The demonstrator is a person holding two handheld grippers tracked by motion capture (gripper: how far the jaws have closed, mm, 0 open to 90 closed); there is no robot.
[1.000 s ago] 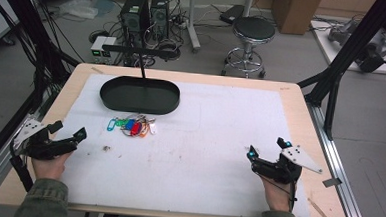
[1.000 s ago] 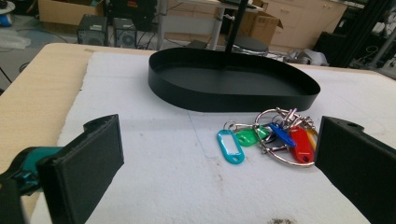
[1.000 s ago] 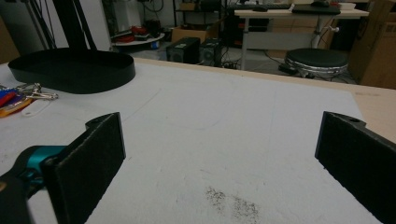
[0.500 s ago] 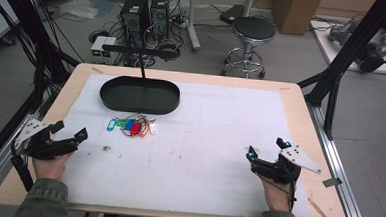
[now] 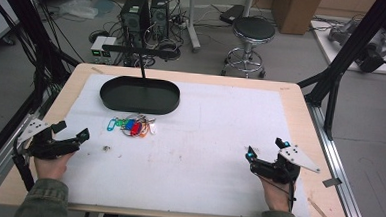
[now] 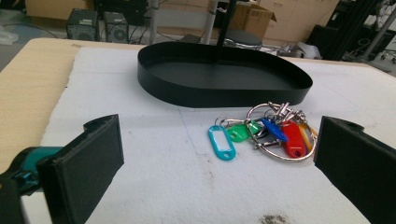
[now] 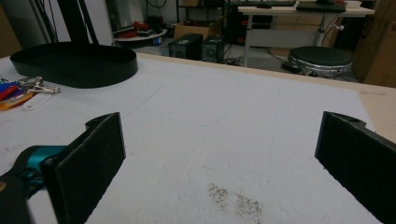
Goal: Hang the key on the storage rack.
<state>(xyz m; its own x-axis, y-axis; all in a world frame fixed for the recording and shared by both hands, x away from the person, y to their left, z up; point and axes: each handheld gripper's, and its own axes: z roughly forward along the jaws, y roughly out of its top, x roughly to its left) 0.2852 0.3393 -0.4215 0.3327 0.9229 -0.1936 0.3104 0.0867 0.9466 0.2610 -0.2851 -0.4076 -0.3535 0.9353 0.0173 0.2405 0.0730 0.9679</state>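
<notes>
The left hand-held gripper rests low over the near left part of the table, held in the person's left hand. Its jaws stand wide apart with nothing between them, and they face the keys. In the left gripper view the two black jaws rise at either side of the picture, and the keys lie between and beyond them on the white mat, clear of both jaws.

The keys are a bunch on metal rings with coloured tags: a teal one, a green one, a blue one and a red one. They lie flat on the mat just in front of the black oval tray, near its front wall but not touching it as far as the high view shows. A thin black post rises from behind the tray. In the left gripper view the tray sits just behind the bunch.

The right hand-held gripper sits over the near right part of the mat, held in the right hand, well apart from the keys. Its jaws are also spread wide and hold nothing. In the right gripper view the mat lies bare between them, with a dark smudge near the bottom; the tray and a part of the keys show far off at the left edge.
</notes>
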